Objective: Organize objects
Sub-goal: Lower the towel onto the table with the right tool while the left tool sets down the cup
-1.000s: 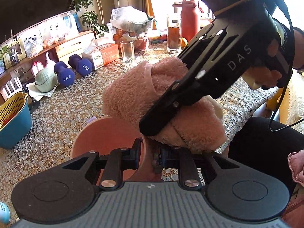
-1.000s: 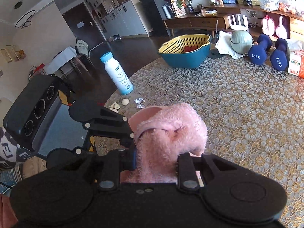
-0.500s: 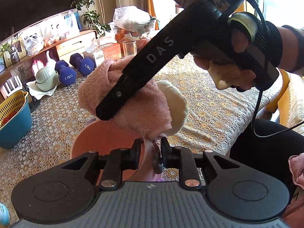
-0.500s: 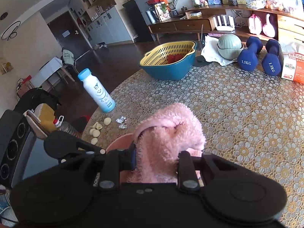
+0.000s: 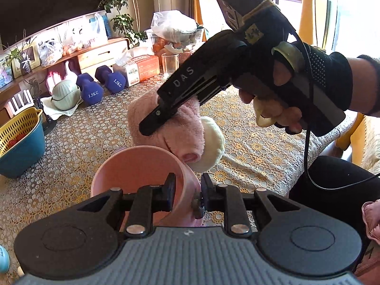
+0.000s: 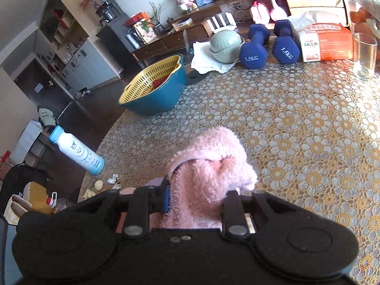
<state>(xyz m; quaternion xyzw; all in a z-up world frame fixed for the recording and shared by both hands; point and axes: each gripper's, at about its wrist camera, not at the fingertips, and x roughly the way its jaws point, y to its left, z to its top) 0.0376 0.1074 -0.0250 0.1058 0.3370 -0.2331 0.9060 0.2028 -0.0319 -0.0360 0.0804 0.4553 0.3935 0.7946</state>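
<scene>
Between the left gripper (image 5: 187,191) fingers: wall of a pink cup (image 5: 142,166), clamped, one finger inside the rim and one outside. Cup base hidden behind the gripper body, so can't tell if it sits on the table (image 5: 249,142) or hangs off it. Just past the fingertips and above the cup mouth: fluffy pink slipper (image 5: 166,118), pinched between the right gripper (image 6: 199,194) fingers. From the right wrist, only fuzz filling the gap, right finger buried in it, left finger's blue pad just peeking out at the side. Cream sole (image 5: 211,147) showing on the far side, touching or nearly touching the cup rim, hard to say which. Slipper's full shape cut off by the right gripper across it in the left view.

Room-wise: open lace cloth ahead and to the right of the fingers. Farther out to the left, blue basket (image 6: 154,95) at the table edge; bottle (image 6: 76,153) near that edge too, with small scraps beside it. Straight ahead and well apart, two dumbbells (image 6: 268,45), orange box (image 6: 325,45), glass (image 6: 363,55) lined up along the far edge.
</scene>
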